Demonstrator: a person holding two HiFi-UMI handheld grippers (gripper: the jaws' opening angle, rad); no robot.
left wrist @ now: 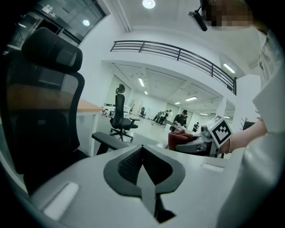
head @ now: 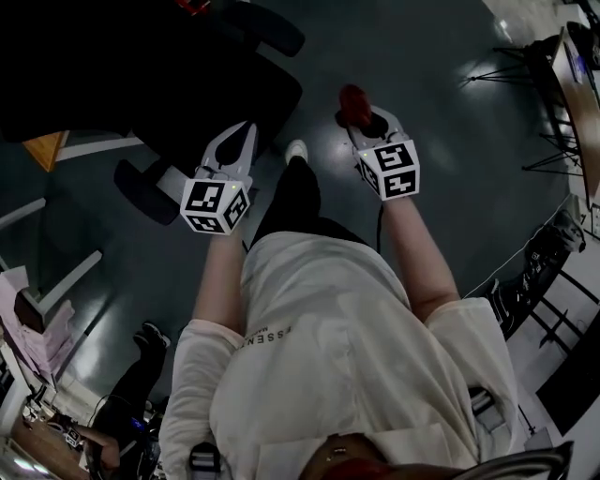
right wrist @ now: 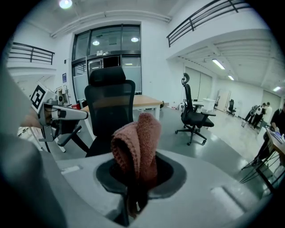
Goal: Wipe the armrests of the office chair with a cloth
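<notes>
The black office chair [head: 202, 94] stands in front of me at the upper left of the head view, with one armrest [head: 142, 190] near my left gripper and the other armrest [head: 274, 28] farther off. My left gripper [head: 240, 131] hovers over the seat edge, its jaws shut on nothing. In the left gripper view the armrest [left wrist: 109, 140] lies just beyond the left gripper [left wrist: 142, 150]. My right gripper [head: 362, 118] is shut on a folded reddish cloth [head: 354, 101] to the right of the chair, above the floor. The cloth [right wrist: 138, 147] stands up out of the right gripper [right wrist: 136, 176], with the chair's back [right wrist: 109, 109] behind it.
A wooden desk [right wrist: 144, 101] stands behind the chair. Another office chair [right wrist: 193, 116] is on the open floor to the right. Tripod legs and a table edge [head: 553, 84] are at the far right. A person [head: 127, 403] sits low at the left behind me.
</notes>
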